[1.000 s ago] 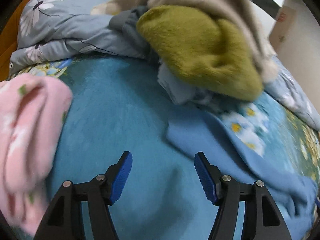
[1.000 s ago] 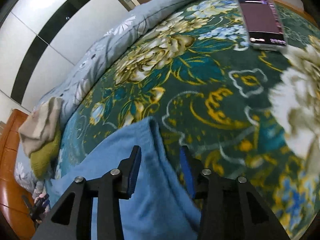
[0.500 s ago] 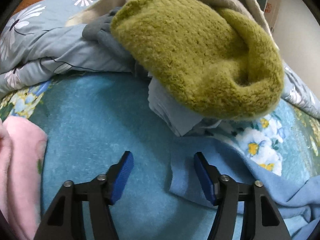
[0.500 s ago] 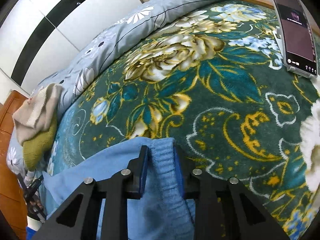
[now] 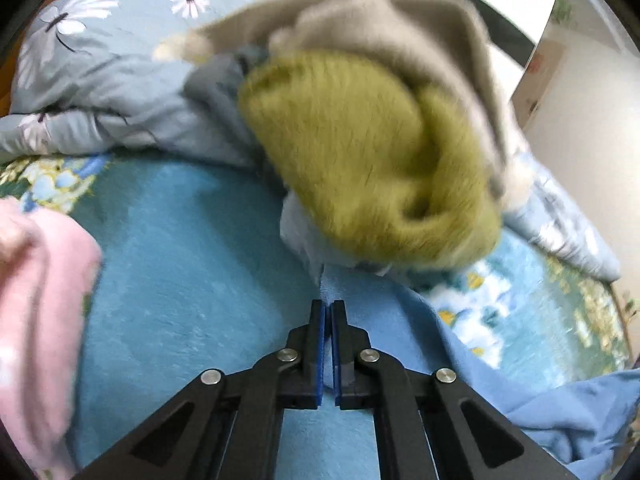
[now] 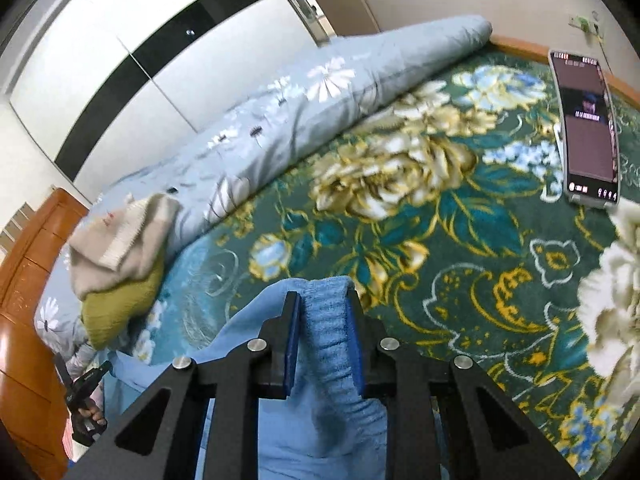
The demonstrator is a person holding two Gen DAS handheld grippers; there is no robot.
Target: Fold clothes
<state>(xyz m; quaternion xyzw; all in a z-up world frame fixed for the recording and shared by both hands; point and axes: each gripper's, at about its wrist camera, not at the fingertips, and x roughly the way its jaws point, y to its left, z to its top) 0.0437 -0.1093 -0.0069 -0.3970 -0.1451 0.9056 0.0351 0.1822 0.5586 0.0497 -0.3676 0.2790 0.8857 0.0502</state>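
Here the left gripper [image 5: 328, 312], open half a second earlier, has pinched its fingers almost together on a corner of the blue garment [image 5: 384, 332], with only a thin fold between them. The right gripper [image 6: 323, 312] keeps its hold on the ribbed band of the same garment [image 6: 328, 344], fingers set narrowly with the thick band filling the gap. With both ends now gripped, the garment appears ready to be lifted and spread for a first fold. The garment is a soft, light blue knit, lying rumpled on the bed's floral blanket [image 6: 460, 240]. Its left corner sits just below a heap of an olive sweater [image 5: 372, 160] and a beige sweater [image 5: 400, 32]. A pink garment [image 5: 40, 300] lies at far left.
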